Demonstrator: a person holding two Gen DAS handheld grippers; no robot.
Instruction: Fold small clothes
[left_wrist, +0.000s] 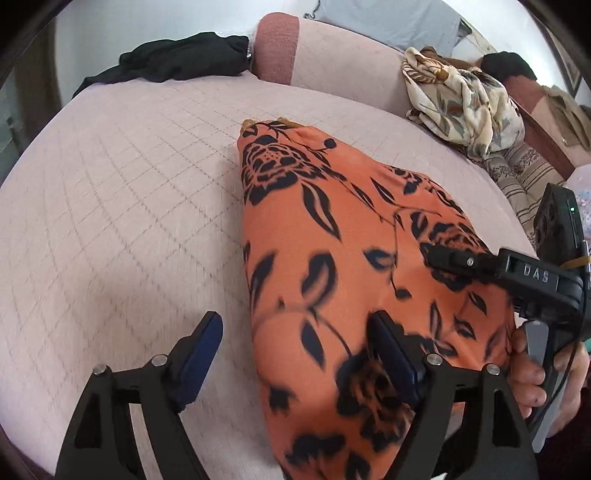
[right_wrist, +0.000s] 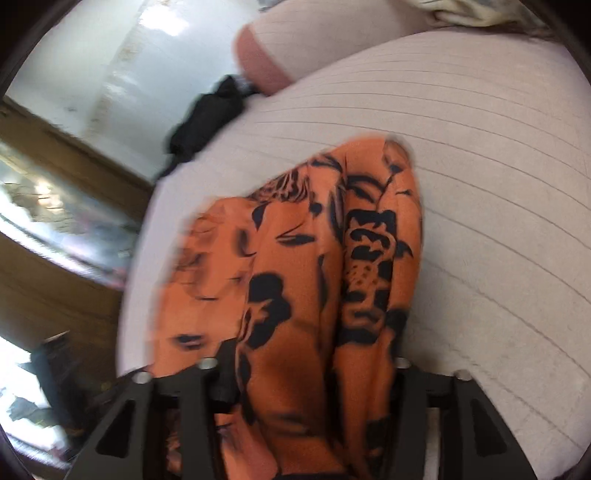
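Observation:
An orange garment with a black flower print (left_wrist: 332, 258) lies lengthwise on the pale pink quilted bed (left_wrist: 110, 206). My left gripper (left_wrist: 295, 354) is open over its near left edge: one finger stands over bare bed, the other over the cloth. My right gripper (left_wrist: 439, 258) reaches in from the right and its tip rests on the cloth. In the right wrist view the garment (right_wrist: 295, 295) drapes over and between my right gripper's fingers (right_wrist: 225, 373), hiding the fingertips. Whether it grips the cloth does not show.
A black garment (left_wrist: 177, 59) lies at the bed's far left corner. A pink bolster (left_wrist: 277, 44) and pillow lie along the far side. A cream floral cloth (left_wrist: 465, 103) is heaped at the far right. A wooden floor (right_wrist: 55, 295) lies beside the bed.

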